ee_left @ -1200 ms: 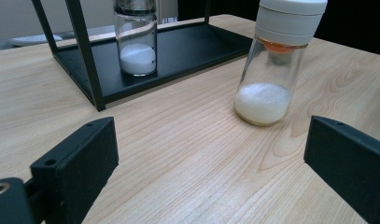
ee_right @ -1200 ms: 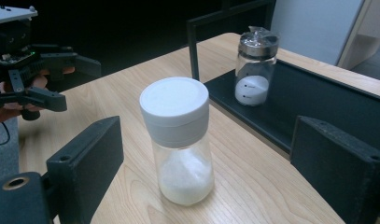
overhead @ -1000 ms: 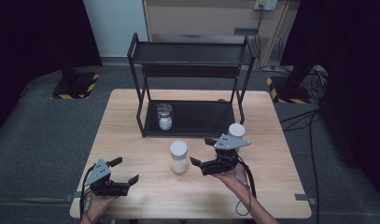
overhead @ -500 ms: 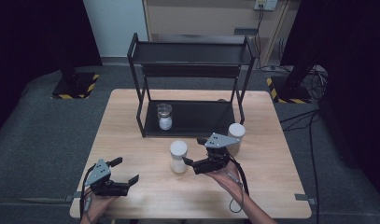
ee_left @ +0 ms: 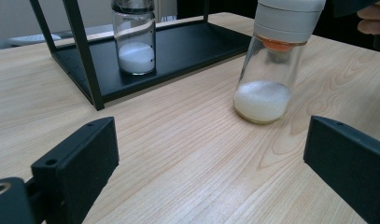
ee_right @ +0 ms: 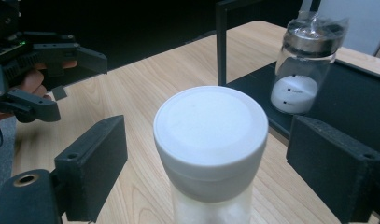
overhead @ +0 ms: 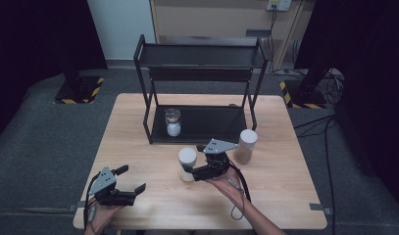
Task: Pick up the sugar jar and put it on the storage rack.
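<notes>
The white-lidded jar [overhead: 187,164] stands on the bench [overhead: 138,147] in front of the rack [overhead: 202,93]. The left tool [overhead: 130,179], spread, rests well apart from it; the right tool [overhead: 187,169], spread, straddles it without touching.

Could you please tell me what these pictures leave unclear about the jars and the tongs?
- White-lidded glass jar of white powder: its base is cut off by the bottom edge of the right gripper view.
- Its lid top is cut off by the upper edge of the left gripper view.
- Right tongs: the high view is too small to show whether they touch that jar.
- Small clear jar on the black metal rack: its printing is too small to read.
</notes>
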`<control>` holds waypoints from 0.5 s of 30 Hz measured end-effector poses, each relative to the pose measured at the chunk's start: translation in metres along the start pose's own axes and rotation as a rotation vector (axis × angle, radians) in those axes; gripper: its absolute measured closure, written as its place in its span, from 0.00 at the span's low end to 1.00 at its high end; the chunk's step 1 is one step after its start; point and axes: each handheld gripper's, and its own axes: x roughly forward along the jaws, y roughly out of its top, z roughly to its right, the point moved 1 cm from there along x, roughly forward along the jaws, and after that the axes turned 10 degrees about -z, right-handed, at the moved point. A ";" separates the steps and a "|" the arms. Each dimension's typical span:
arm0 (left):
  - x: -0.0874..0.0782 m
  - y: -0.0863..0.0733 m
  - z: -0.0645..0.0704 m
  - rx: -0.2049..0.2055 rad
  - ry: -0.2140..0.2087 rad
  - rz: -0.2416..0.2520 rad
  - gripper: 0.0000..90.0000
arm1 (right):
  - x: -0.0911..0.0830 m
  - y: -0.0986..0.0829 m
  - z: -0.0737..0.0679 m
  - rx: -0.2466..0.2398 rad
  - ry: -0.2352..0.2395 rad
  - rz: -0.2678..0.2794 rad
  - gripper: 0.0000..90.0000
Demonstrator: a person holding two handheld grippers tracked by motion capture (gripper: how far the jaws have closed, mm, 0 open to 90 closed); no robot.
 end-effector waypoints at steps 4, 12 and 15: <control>0.000 0.000 0.000 -0.003 0.000 0.002 0.02 | 0.009 0.000 0.001 0.004 0.002 -0.010 0.16; 0.000 0.000 -0.001 -0.001 -0.001 0.001 0.03 | 0.022 -0.001 0.001 -0.005 -0.003 -0.019 0.28; 0.000 0.000 -0.001 -0.001 -0.002 0.001 0.03 | 0.024 -0.003 0.000 -0.021 -0.010 -0.015 0.36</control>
